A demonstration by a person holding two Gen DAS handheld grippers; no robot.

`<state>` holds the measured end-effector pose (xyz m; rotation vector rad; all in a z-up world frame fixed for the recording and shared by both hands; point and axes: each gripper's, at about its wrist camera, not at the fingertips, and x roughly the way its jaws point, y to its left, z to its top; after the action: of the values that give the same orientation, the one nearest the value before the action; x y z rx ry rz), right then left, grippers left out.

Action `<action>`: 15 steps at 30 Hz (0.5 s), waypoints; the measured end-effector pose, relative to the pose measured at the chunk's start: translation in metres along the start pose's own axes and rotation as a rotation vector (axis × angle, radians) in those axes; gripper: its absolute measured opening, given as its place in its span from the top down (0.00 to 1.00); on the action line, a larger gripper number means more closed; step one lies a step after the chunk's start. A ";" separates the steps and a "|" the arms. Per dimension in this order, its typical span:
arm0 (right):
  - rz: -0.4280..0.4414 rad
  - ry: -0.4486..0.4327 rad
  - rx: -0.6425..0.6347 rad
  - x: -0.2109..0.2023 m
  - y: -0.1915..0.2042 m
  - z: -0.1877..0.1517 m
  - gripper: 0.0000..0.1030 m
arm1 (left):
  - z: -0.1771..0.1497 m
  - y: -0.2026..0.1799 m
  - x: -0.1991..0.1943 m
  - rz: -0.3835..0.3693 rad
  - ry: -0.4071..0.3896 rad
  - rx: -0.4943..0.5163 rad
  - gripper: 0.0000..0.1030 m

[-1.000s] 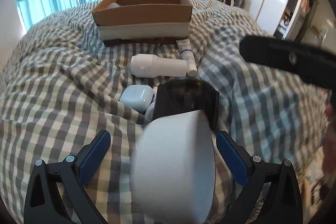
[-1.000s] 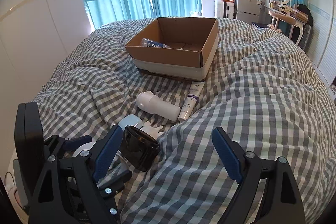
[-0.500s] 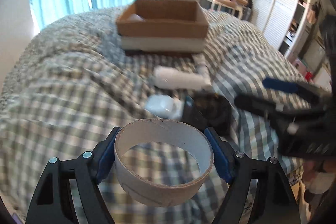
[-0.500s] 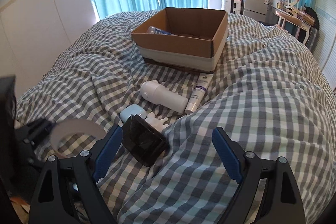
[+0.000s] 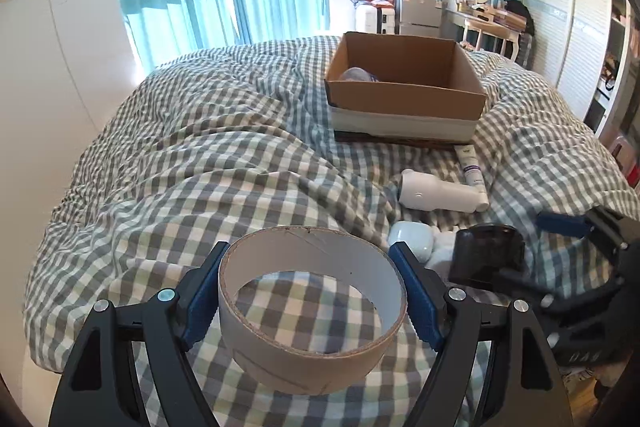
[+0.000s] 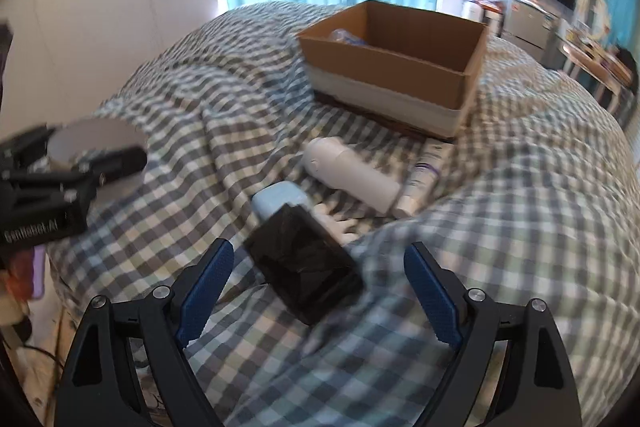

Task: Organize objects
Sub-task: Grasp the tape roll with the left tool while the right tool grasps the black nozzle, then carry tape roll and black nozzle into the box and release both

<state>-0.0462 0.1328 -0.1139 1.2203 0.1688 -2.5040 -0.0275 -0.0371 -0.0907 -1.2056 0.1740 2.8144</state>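
The left gripper (image 5: 312, 301) is pinching the ring (image 5: 311, 307) across its width, its axis upright, above the bed (image 5: 200, 163). The box (image 5: 404, 87) is lying far and to the right. The right gripper (image 6: 318, 293) is spreading its fingers around the black case (image 6: 304, 267), contact blurred. The box contents are partly hidden.

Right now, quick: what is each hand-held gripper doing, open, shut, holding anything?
Left hand-held gripper: shut on the cardboard ring, lifted above the blanket.
Right hand-held gripper: open, holding nothing, over the black box.
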 end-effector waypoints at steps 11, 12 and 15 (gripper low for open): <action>-0.060 0.063 -0.070 0.032 0.012 -0.006 0.47 | -0.003 0.003 0.007 -0.001 0.003 -0.006 0.22; -0.052 0.063 -0.052 0.031 0.008 -0.006 0.49 | -0.004 0.003 0.007 -0.002 0.003 -0.005 0.22; -0.047 0.023 -0.014 0.023 0.003 -0.005 0.53 | -0.003 0.002 0.007 -0.003 0.000 -0.001 0.22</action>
<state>-0.0540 0.1254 -0.1346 1.2533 0.2226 -2.5253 -0.0300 -0.0393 -0.0979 -1.2048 0.1701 2.8127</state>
